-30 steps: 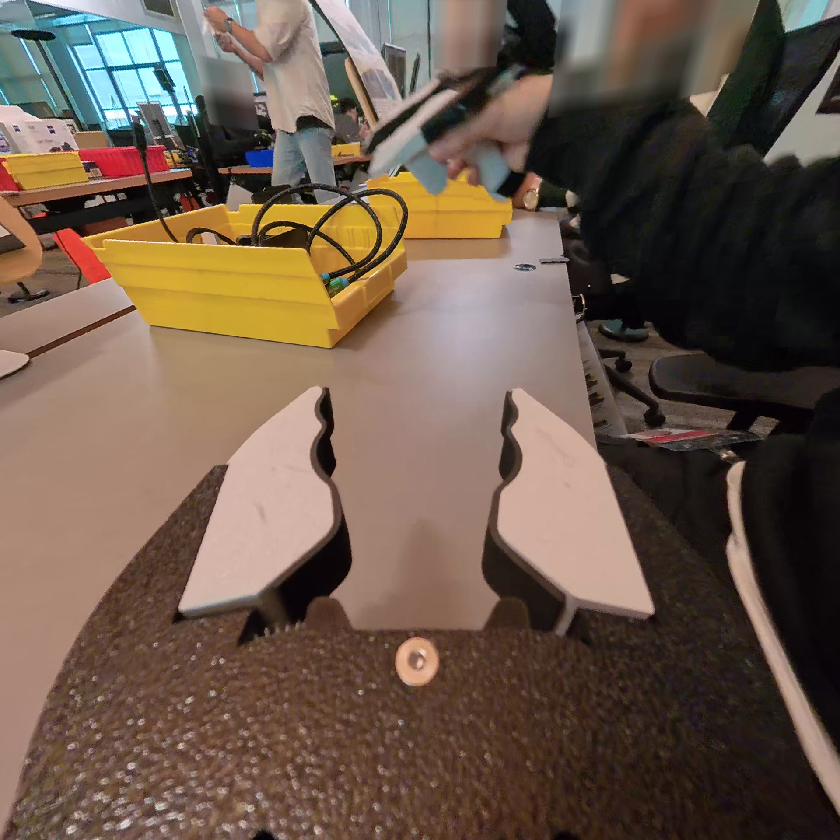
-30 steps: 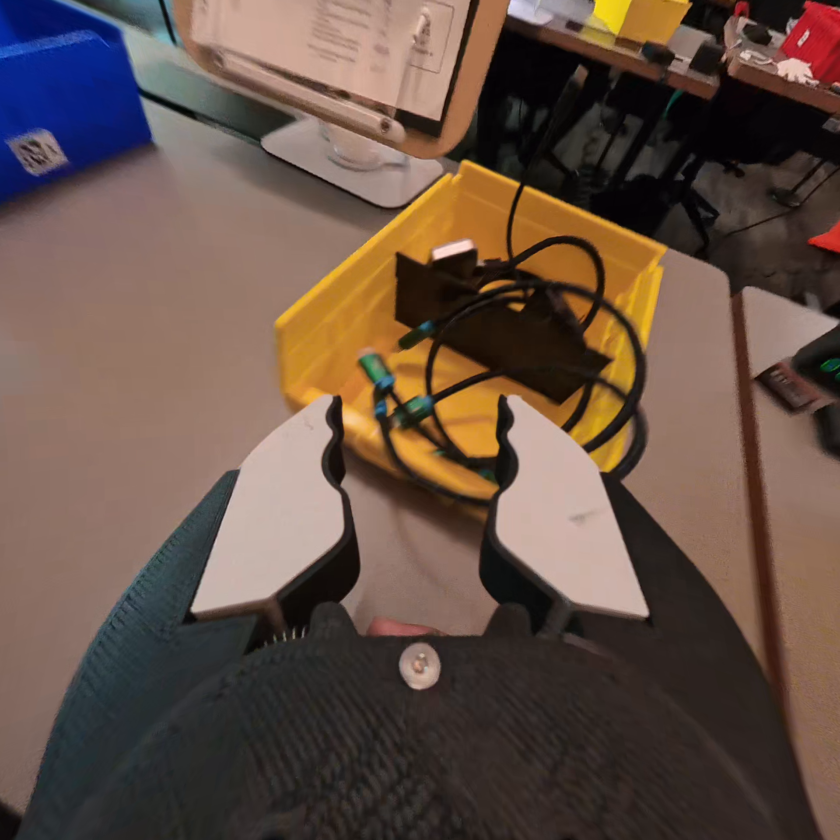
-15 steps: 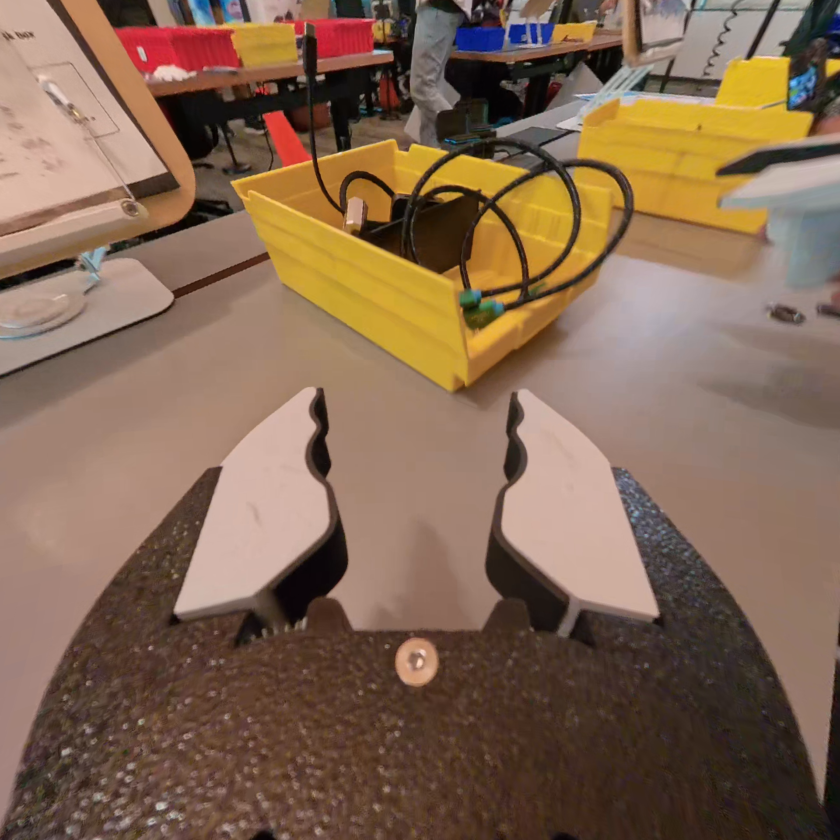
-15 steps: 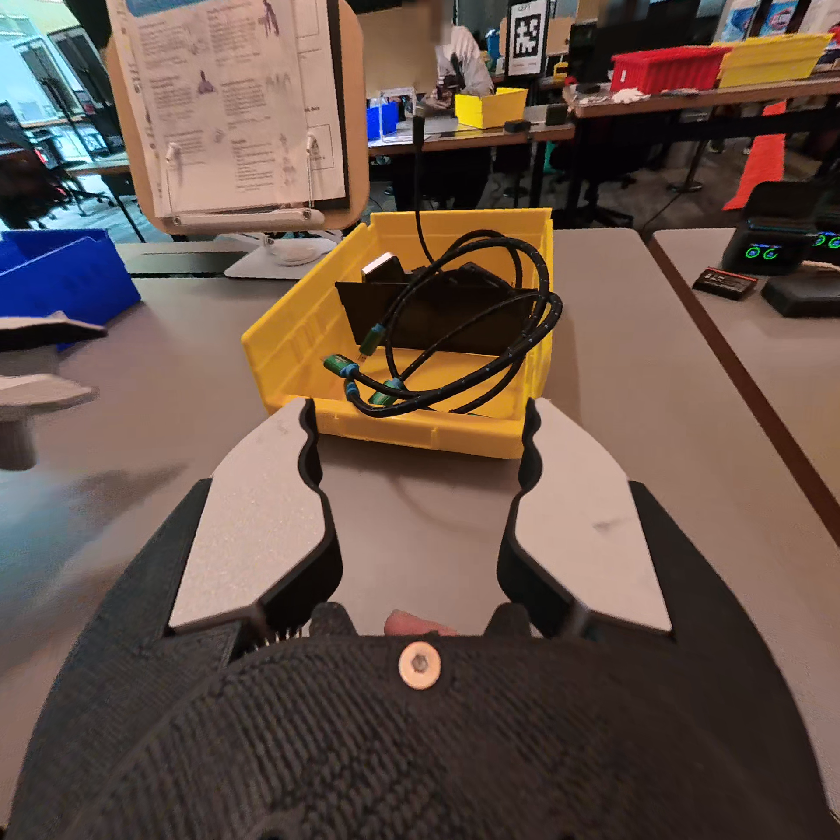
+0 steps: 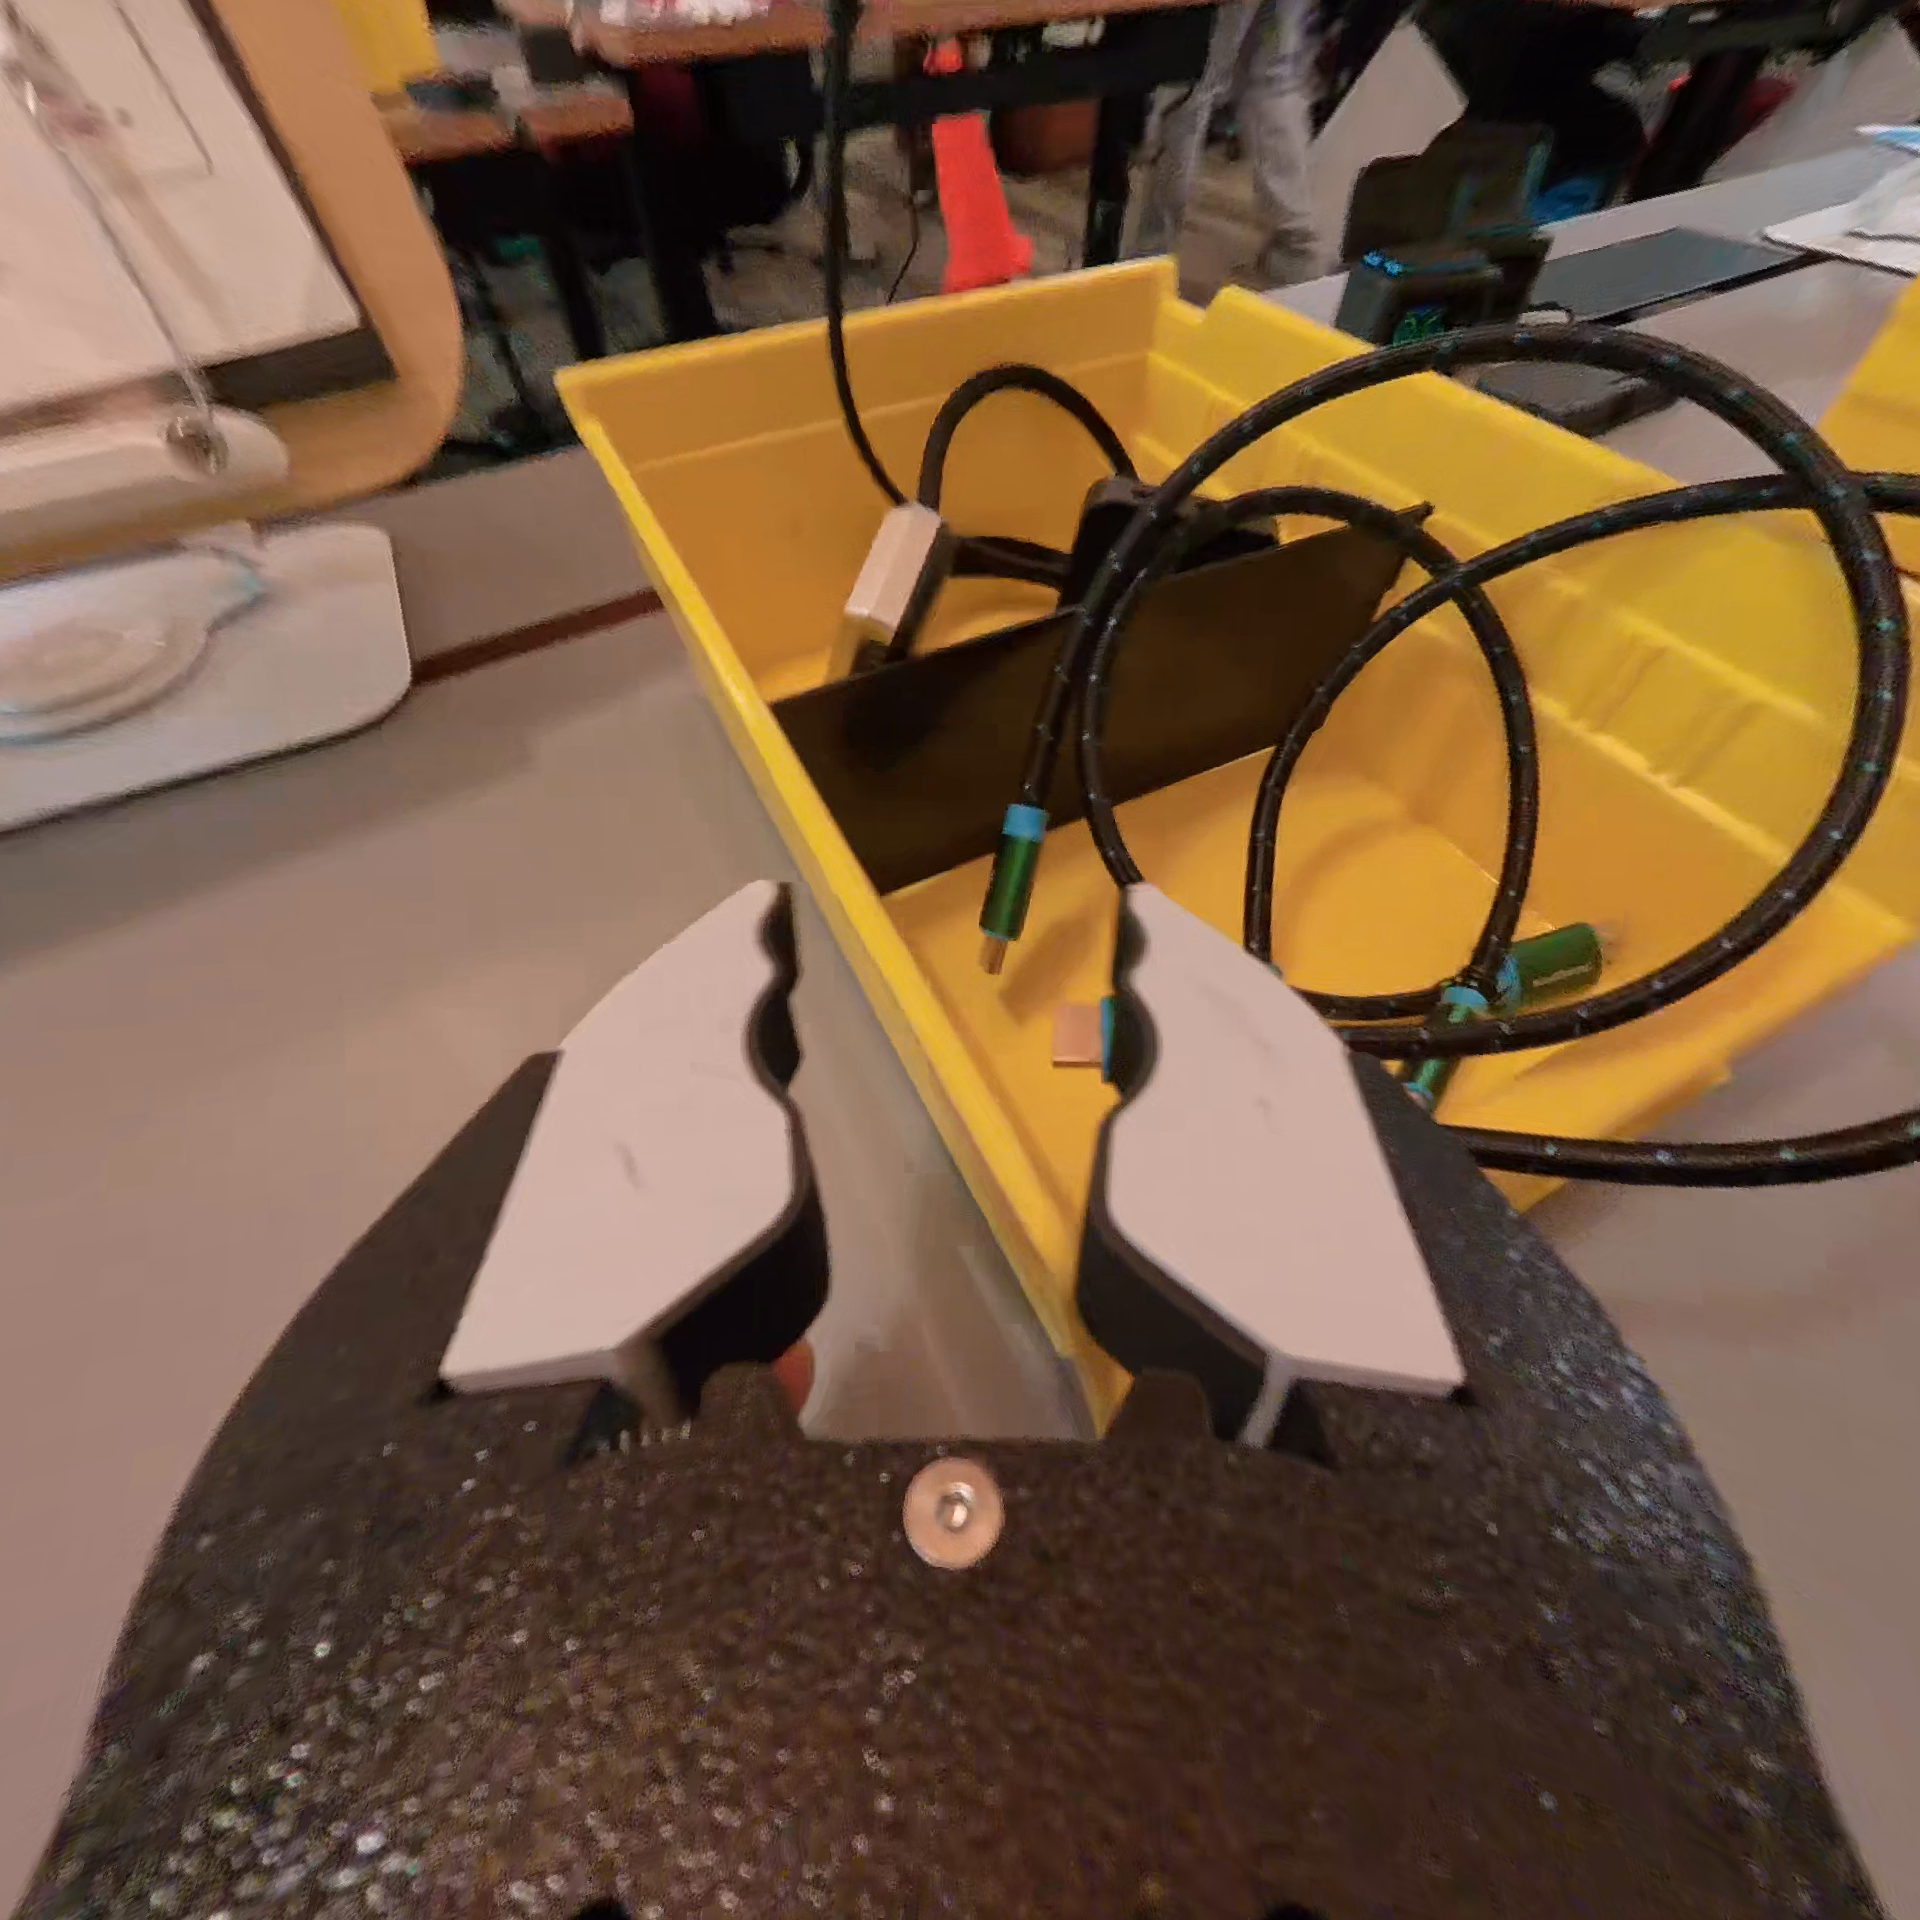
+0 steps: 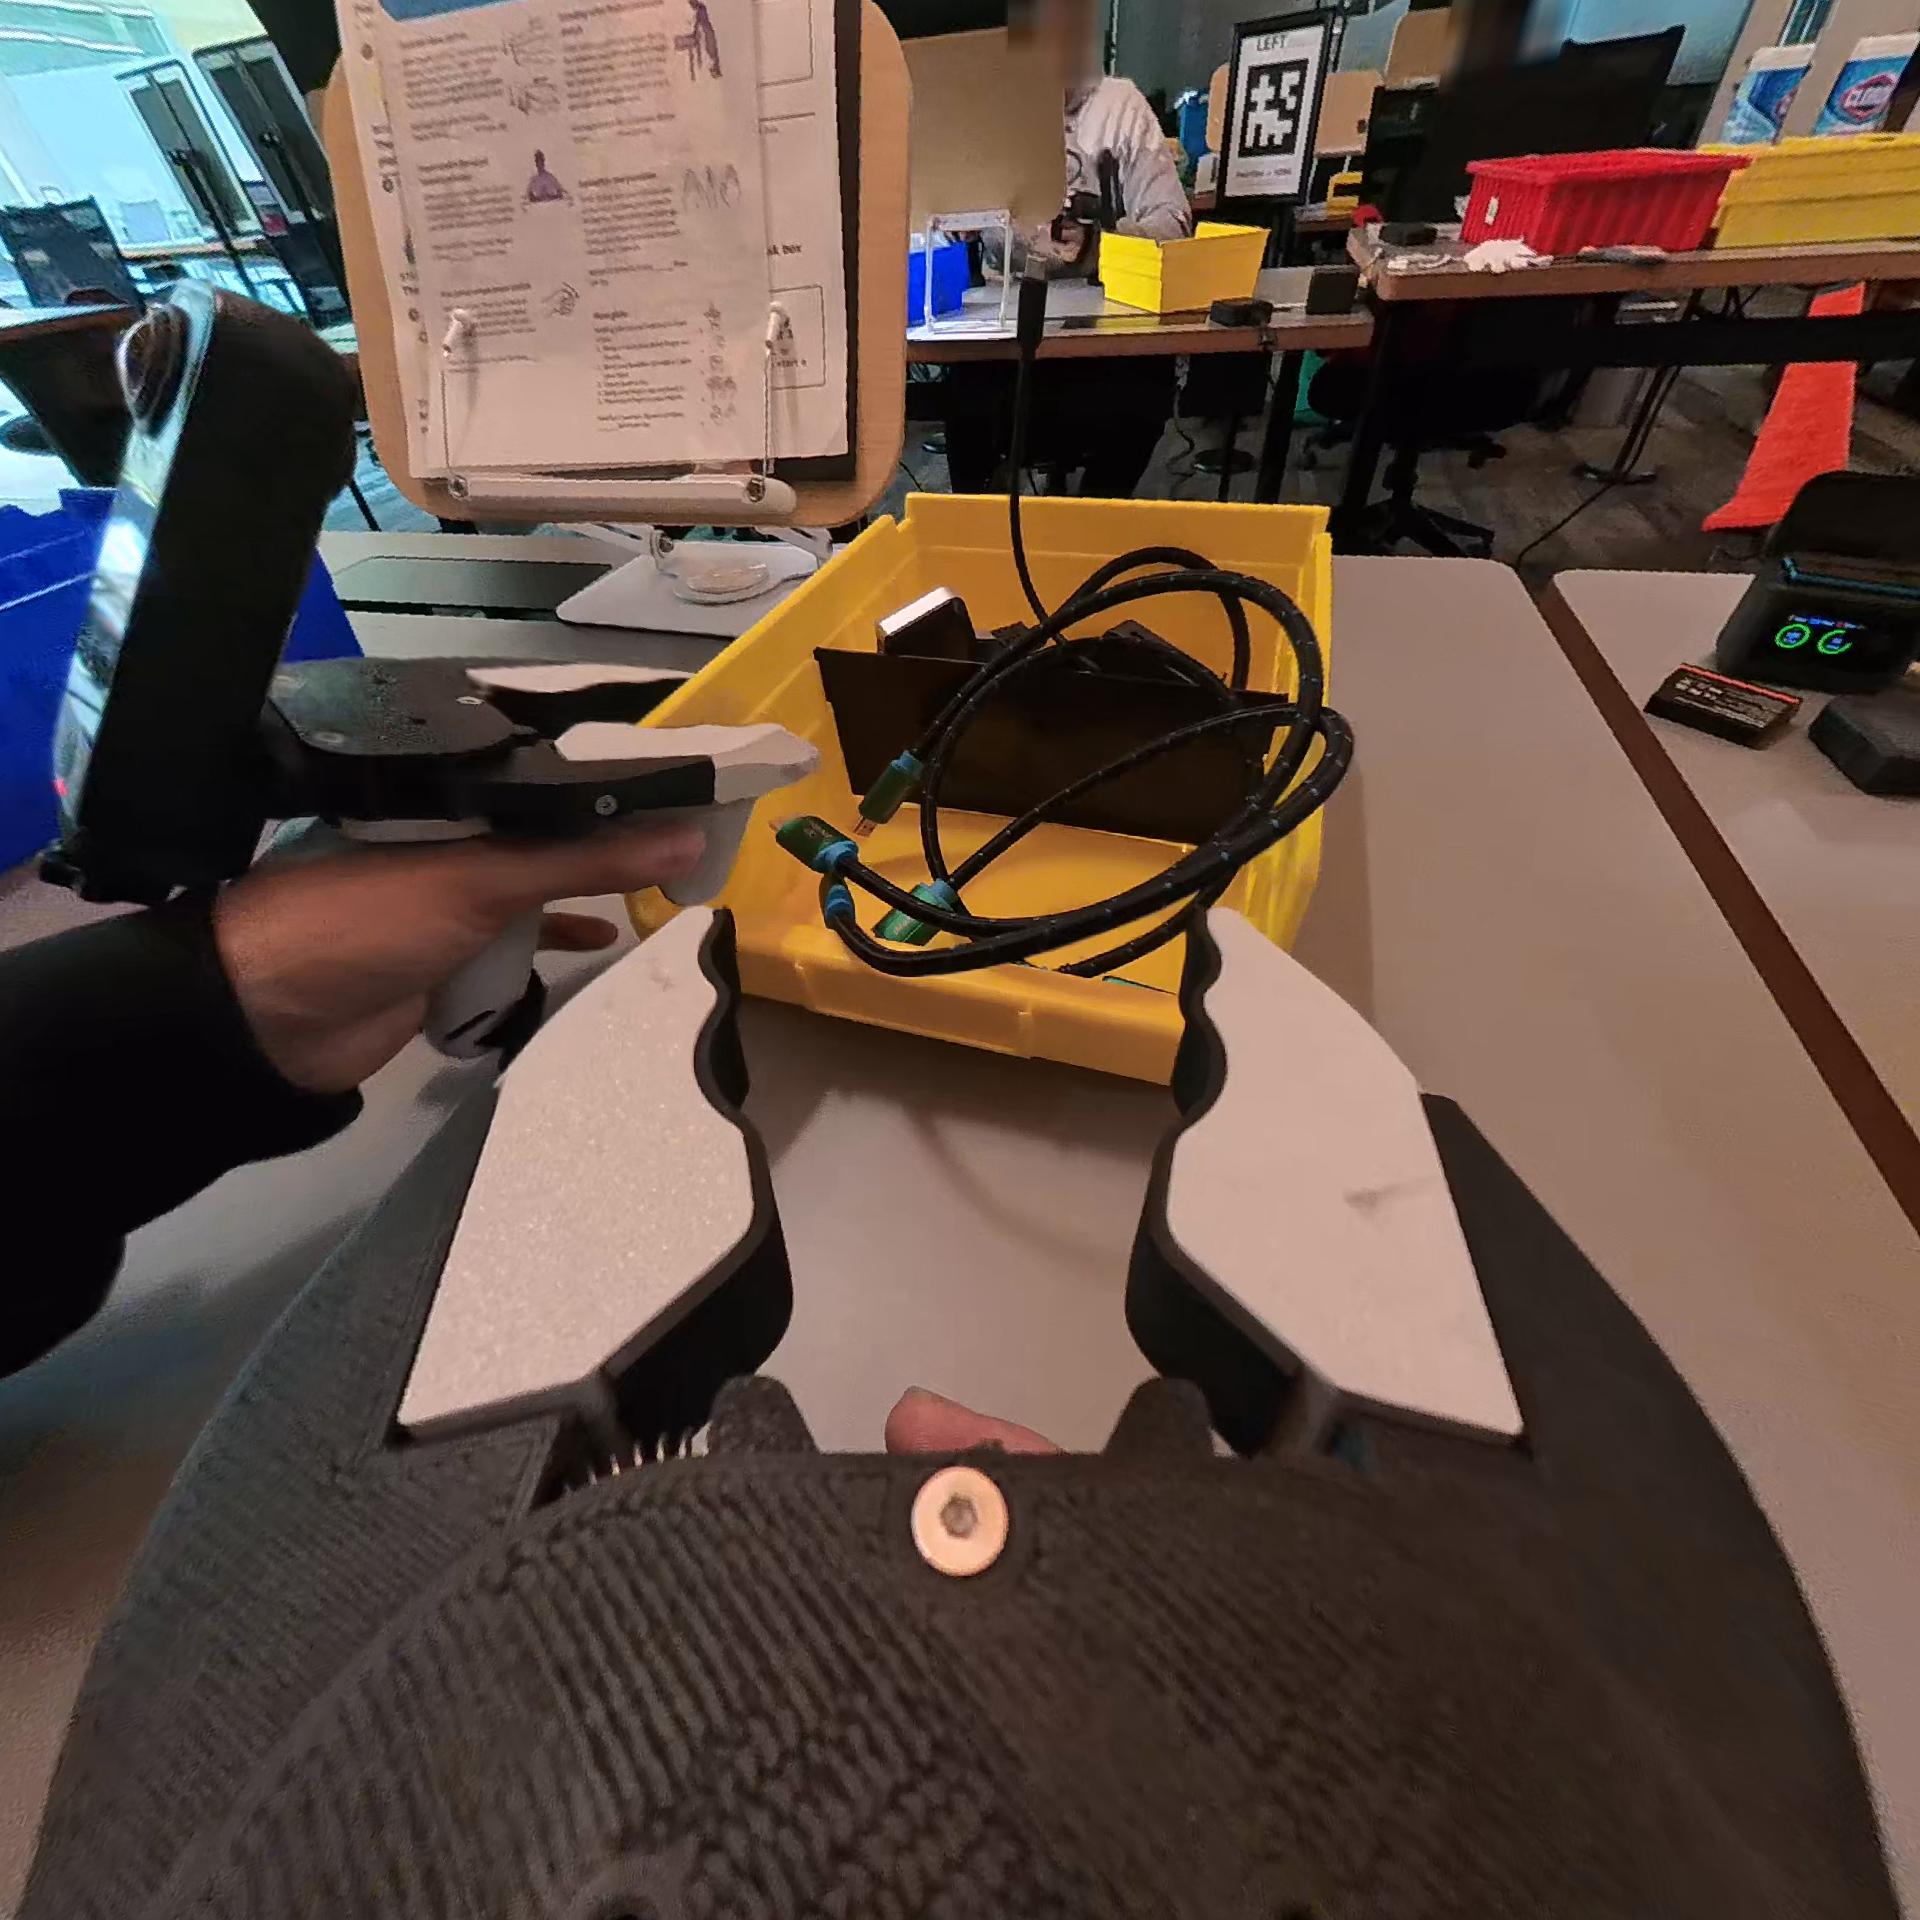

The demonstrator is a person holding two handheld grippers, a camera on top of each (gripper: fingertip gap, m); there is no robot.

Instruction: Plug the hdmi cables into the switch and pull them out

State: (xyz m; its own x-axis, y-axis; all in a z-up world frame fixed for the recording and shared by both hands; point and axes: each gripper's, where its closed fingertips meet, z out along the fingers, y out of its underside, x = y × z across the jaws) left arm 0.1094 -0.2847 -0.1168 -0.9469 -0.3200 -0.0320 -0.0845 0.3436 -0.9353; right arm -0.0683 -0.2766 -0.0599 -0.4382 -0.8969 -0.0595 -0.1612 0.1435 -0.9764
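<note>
A yellow bin (image 5: 1704, 717) (image 6: 935, 1003) on the grey table holds coiled black braided HDMI cables (image 5: 1517, 727) (image 6: 1226, 748) with green plugs (image 5: 1013, 878) (image 6: 883, 790). A black divider plate (image 5: 1143, 696) (image 6: 1039, 727) stands across the bin; behind it sit a black box and a silver adapter (image 5: 894, 566) (image 6: 920, 618). My left gripper (image 5: 951, 925) is open and empty, straddling the bin's near left wall; it also shows in the right wrist view (image 6: 717, 727), at the bin's left rim. My right gripper (image 6: 961, 956) is open and empty, just in front of the bin.
A document stand with papers (image 6: 613, 260) (image 5: 156, 260) stands behind and left of the bin. A blue bin (image 6: 31, 644) is at far left. Small black devices (image 6: 1818, 634) lie on the neighbouring table to the right. A second yellow bin's corner (image 5: 1881, 405) is at right.
My left gripper has swung left and moved forward up to the bin's left wall. My right gripper has levelled out and now faces the bin's front, with its jaws a little wider.
</note>
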